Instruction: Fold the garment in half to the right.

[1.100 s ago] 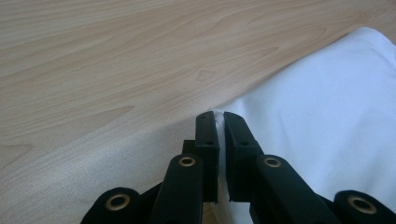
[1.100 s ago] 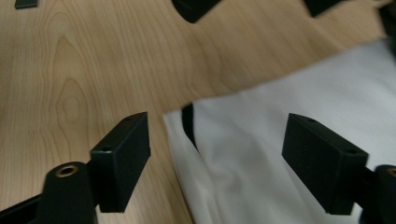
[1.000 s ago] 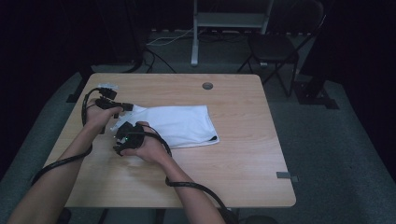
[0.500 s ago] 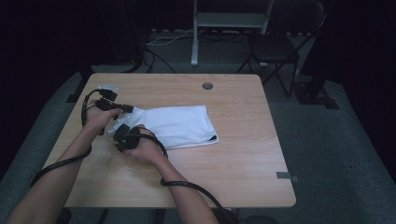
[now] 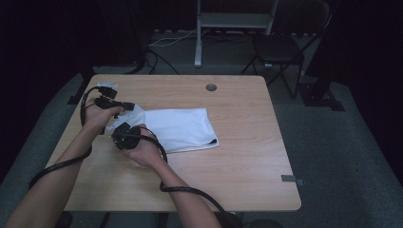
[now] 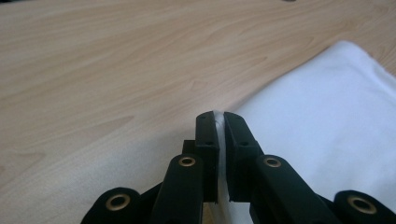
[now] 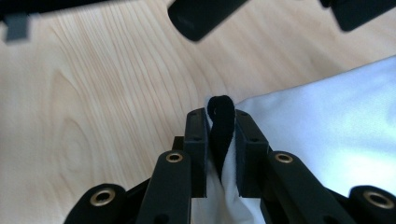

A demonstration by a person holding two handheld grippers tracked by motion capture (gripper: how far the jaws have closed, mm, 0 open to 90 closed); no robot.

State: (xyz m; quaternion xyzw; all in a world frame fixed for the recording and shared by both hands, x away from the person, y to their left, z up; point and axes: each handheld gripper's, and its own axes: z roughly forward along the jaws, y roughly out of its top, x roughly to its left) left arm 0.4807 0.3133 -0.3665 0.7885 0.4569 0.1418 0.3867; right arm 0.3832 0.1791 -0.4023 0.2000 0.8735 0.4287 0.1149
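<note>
While both forearms slant toward ten o'clock | left gripper (image 5: 127, 106) pinches white shirt (image 5: 183, 129) | right gripper (image 5: 115, 135) just closed, clamping its black trim, previously open.

A folded cloth (image 5: 183, 129) lies on the worktop (image 5: 237, 161), left of its middle. Both grippers sit at the cloth's left end: the left gripper (image 5: 127, 106) at the far corner, the right gripper (image 5: 119, 135) nearer the person. A chair (image 5: 280, 50) stands behind the worktop.
</note>
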